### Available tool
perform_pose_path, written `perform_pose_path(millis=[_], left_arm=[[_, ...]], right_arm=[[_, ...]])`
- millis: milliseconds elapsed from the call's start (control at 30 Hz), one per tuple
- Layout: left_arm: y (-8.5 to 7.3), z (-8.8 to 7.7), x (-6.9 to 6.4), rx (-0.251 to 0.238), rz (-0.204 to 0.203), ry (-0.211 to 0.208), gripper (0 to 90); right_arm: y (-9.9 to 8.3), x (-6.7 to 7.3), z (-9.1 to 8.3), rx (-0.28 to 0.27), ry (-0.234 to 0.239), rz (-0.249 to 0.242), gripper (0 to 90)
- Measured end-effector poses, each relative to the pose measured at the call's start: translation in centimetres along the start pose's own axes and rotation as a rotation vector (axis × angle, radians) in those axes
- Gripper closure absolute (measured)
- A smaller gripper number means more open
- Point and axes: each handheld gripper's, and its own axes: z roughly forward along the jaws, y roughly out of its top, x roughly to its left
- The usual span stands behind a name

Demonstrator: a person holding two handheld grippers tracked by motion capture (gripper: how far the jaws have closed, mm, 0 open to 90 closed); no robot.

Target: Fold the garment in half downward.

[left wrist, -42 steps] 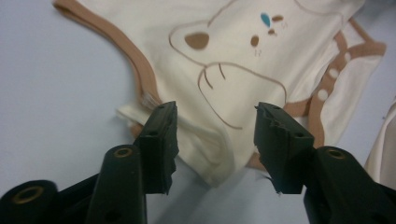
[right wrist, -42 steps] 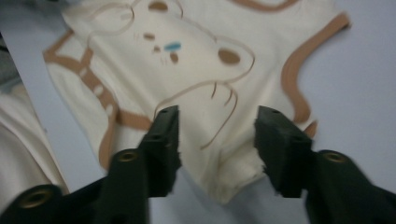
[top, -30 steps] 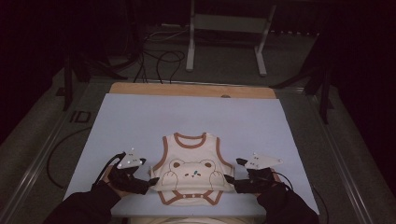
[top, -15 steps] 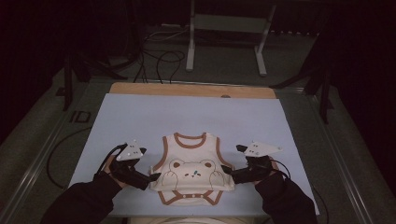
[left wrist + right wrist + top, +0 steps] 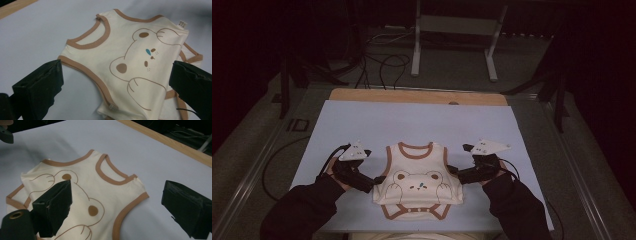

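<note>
A cream baby bodysuit (image 5: 417, 182) with brown trim and a bear print lies flat near the front of the pale blue mat (image 5: 362, 125). Its sides look folded in. My left gripper (image 5: 374, 181) sits just off its left edge, and my right gripper (image 5: 454, 172) sits just off its right edge. Both sets of jaws have just been opening and now stand wide. In the left gripper view the bodysuit (image 5: 130, 50) lies beyond and between the spread jaws of the left gripper (image 5: 115, 82), not pinched. In the right gripper view the right gripper (image 5: 120, 207) straddles the bodysuit's (image 5: 105, 190) armhole edge without pressing it.
The mat covers a table with a wooden strip (image 5: 412, 96) along its far edge. Beyond that strip, a metal stand (image 5: 452, 45) and loose cables (image 5: 382, 60) are on the floor. Bare mat lies behind and on both sides of the bodysuit.
Both grippers have let go of the bodysuit's sides, drawn outward and risen a little. The bodysuit lies still.
</note>
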Motion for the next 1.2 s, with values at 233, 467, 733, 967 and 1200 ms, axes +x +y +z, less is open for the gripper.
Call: perform_pose_path(millis=[233,467,733,967,1200], left_arm=[[0.4,0.5,0.6,0.018,0.011,-0.007,0.2],[0.7,1.5,1.1,0.021,0.033,-0.043,0.2],[1.2,2.8,2.1,0.025,0.022,-0.050,0.3],[1.3,4.9,3.1,0.051,0.027,-0.076,0.3],[1.2,6.7,4.0,0.083,0.013,-0.066,1.2]], right_arm=[[0.8,-0.6,1.0,0.008,0.006,-0.006,9.7],[0.8,-1.4,2.3,0.010,0.020,0.023,9.7],[0.5,-2.6,3.7,0.029,0.052,0.049,9.8],[0.2,-3.3,4.8,0.042,0.055,0.060,9.8],[-0.4,-4.4,6.4,0.060,0.050,0.059,9.8]])
